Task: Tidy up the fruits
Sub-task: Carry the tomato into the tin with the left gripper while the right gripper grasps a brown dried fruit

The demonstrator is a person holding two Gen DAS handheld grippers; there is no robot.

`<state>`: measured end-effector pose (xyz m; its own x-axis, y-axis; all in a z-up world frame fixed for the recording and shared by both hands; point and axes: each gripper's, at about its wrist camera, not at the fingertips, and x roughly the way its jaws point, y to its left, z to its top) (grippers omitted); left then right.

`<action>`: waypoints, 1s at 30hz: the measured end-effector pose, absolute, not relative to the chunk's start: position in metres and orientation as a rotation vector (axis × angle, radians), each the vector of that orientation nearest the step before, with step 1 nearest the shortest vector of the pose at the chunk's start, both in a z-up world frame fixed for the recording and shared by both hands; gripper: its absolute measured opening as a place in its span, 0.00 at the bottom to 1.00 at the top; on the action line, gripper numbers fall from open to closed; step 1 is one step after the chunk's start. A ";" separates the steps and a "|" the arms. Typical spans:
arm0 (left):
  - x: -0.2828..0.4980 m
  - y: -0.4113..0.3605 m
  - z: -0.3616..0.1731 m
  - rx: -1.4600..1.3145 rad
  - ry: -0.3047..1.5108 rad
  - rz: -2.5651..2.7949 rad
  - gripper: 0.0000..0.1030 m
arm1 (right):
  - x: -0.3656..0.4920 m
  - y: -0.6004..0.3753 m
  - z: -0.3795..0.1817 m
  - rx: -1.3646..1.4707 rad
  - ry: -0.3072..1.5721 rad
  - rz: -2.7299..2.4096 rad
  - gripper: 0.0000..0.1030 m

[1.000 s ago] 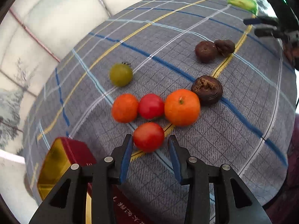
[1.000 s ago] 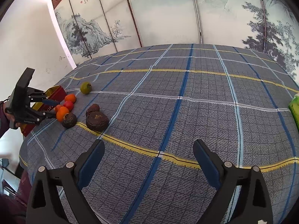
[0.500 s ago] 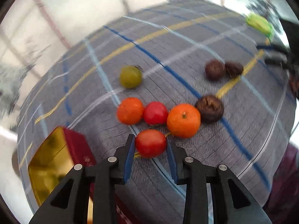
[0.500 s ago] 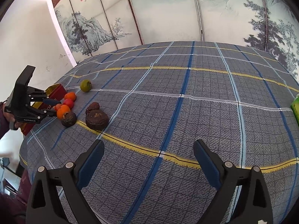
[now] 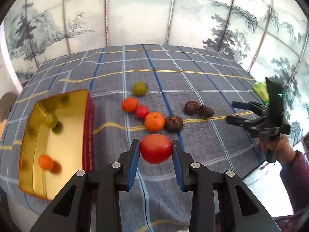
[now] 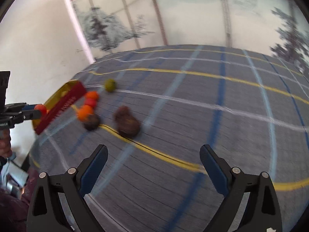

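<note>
My left gripper (image 5: pixel 156 149) is shut on a red tomato (image 5: pixel 155 148) and holds it above the checked tablecloth (image 5: pixel 193 135). To its left lies a red box with a gold inside (image 5: pixel 58 116); a green fruit (image 5: pixel 51 120) and a small orange one (image 5: pixel 45 161) sit in it. On the cloth remain a green fruit (image 5: pixel 139 88), two orange fruits (image 5: pixel 129 104) (image 5: pixel 154 121), a small red one (image 5: pixel 142 111) and three dark brown ones (image 5: pixel 173 123) (image 5: pixel 191 107) (image 5: pixel 206 111). My right gripper (image 6: pixel 153 165) stands open over bare cloth, short of the brown fruits (image 6: pixel 127 122).
A green packet (image 5: pixel 261 91) lies at the table's right edge, behind the right gripper (image 5: pixel 234 112) and the hand that holds it. A painted folding screen (image 5: pixel 173 15) stands behind the table. The red box (image 6: pixel 61 104) is close to the table's left edge.
My left gripper closed on the red tomato, lifted it off the cloth and rolled, bringing the box's inside into view. My right gripper shifted towards the fruit pile, still open.
</note>
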<state>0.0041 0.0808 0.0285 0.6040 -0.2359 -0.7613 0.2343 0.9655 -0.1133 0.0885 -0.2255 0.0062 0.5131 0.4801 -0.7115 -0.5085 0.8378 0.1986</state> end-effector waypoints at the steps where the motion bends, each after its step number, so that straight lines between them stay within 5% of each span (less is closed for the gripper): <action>1: -0.001 0.085 0.030 -0.014 0.884 -0.266 0.33 | 0.091 -0.217 0.006 -0.066 0.845 0.605 0.92; 9: -0.026 0.114 0.036 -0.038 0.874 -0.187 0.33 | 0.111 -0.165 -0.013 -0.273 0.885 0.641 0.80; 12: -0.034 0.129 0.037 -0.057 0.860 -0.150 0.33 | 0.118 -0.164 -0.018 -0.284 0.917 0.634 0.59; 14: -0.039 0.140 0.037 -0.069 0.852 -0.123 0.33 | 0.118 -0.167 -0.017 -0.277 0.921 0.638 0.34; 30: -0.001 0.224 0.020 -0.093 0.854 0.071 0.34 | 0.122 -0.215 -0.012 -0.021 0.923 0.566 0.33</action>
